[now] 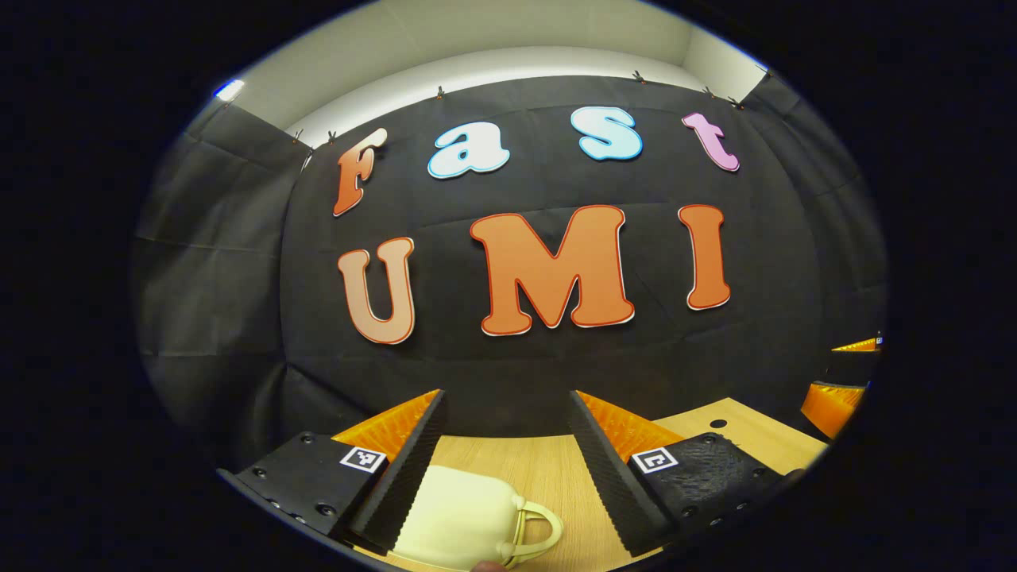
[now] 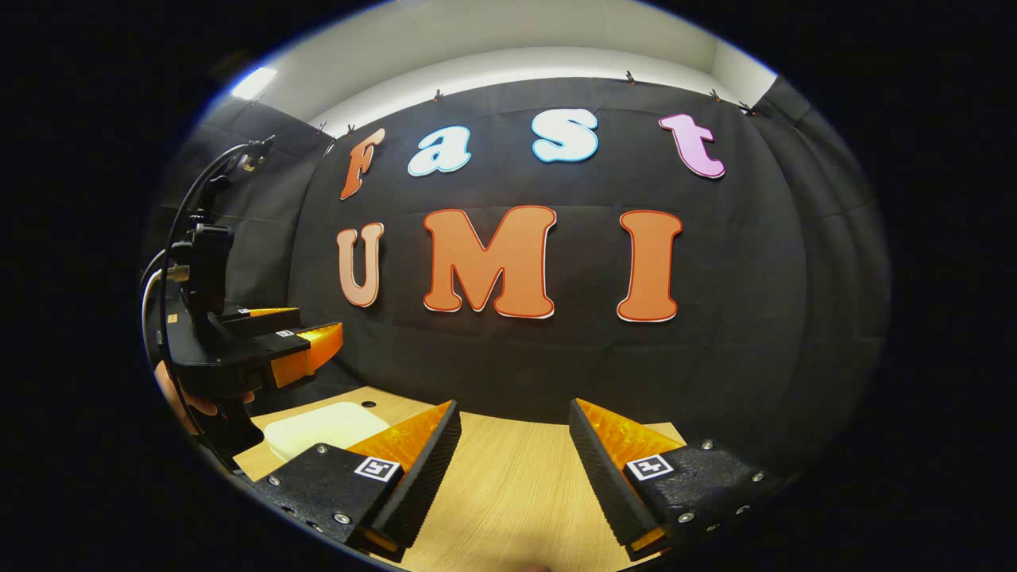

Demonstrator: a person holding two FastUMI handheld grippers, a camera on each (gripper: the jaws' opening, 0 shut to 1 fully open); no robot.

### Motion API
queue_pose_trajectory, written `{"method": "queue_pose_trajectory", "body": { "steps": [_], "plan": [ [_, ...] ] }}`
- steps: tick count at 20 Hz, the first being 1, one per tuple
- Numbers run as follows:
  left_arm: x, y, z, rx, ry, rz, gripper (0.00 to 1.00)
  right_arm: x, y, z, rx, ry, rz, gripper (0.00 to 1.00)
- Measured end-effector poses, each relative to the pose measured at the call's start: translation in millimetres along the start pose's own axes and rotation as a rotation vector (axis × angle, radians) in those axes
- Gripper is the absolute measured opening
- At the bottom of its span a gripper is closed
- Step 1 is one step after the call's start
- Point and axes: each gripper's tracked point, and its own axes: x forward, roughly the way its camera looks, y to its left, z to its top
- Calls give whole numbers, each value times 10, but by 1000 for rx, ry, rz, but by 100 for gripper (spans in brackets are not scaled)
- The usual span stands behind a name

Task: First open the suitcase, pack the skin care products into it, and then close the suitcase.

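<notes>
A small cream suitcase [image 1: 461, 516] lies closed on the wooden table [image 1: 548, 469], its loop handle [image 1: 536, 528] pointing right. My left gripper [image 1: 506, 397] hovers over it, open, with the case low between the fingers and touching neither. In the right gripper view the same suitcase [image 2: 326, 425] sits at the left, under the left gripper [image 2: 314, 330], which a hand [image 2: 179, 393] holds. My right gripper [image 2: 514, 405] stands open over bare table [image 2: 508, 485] with nothing between its fingers. It also shows at the far right of the left gripper view as the right gripper [image 1: 846, 373].
The black cloth wall [image 1: 556, 365] rises right behind the table's far edge. A small round hole [image 1: 717, 423] is in the tabletop at the right. A cable [image 2: 171, 238] loops up from the left gripper.
</notes>
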Motion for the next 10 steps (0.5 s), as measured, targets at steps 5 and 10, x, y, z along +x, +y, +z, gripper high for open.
{"method": "queue_pose_trajectory", "body": {
  "steps": [5, 10],
  "plan": [
    [21, -99, -24, 15, 6, -34, 96, 5, -5, -21, 8, 8, 0, 88],
    [84, -123, -47, -2, 19, -41, 96, -32, -144, 46, 21, 2, -27, 88]
  ]
}}
